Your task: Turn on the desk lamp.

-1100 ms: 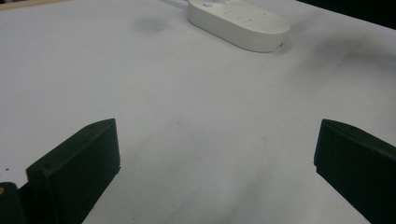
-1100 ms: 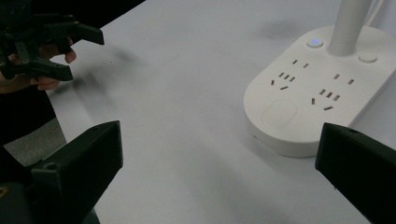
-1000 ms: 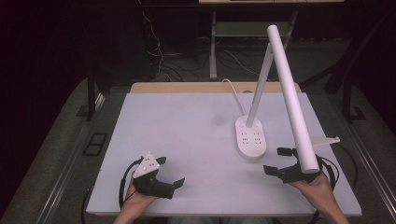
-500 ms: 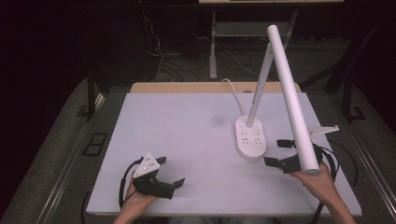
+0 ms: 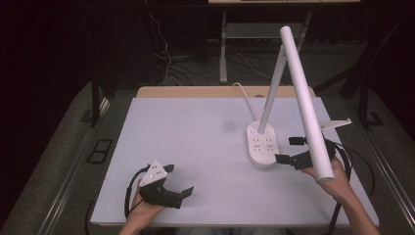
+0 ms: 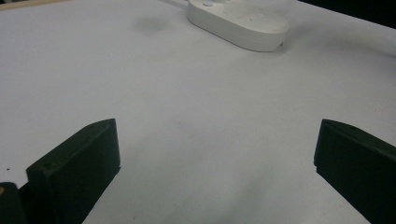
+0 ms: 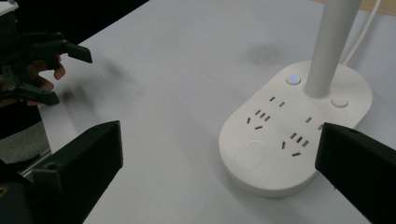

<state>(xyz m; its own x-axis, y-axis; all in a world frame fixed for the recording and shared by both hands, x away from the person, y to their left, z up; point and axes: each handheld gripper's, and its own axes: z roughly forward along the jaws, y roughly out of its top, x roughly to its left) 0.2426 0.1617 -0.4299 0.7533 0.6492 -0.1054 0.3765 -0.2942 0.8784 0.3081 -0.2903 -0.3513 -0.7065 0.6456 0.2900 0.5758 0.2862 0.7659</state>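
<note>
Jaws wide, one lamp base [image 7: 289, 135].

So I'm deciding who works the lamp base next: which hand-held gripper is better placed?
Probably the right hand-held gripper: it sits open right beside the lamp base, jaws pointing at it. The left hand-held gripper rests open near the table's front edge, well away.

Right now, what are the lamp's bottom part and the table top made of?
The lamp base looks like smooth white plastic: rounded moulded edges, a soft sheen, socket slots and buttons set in. The table top looks like a matte pale sheet or board, faintly smudged; what it is exactly I can't tell.
</note>
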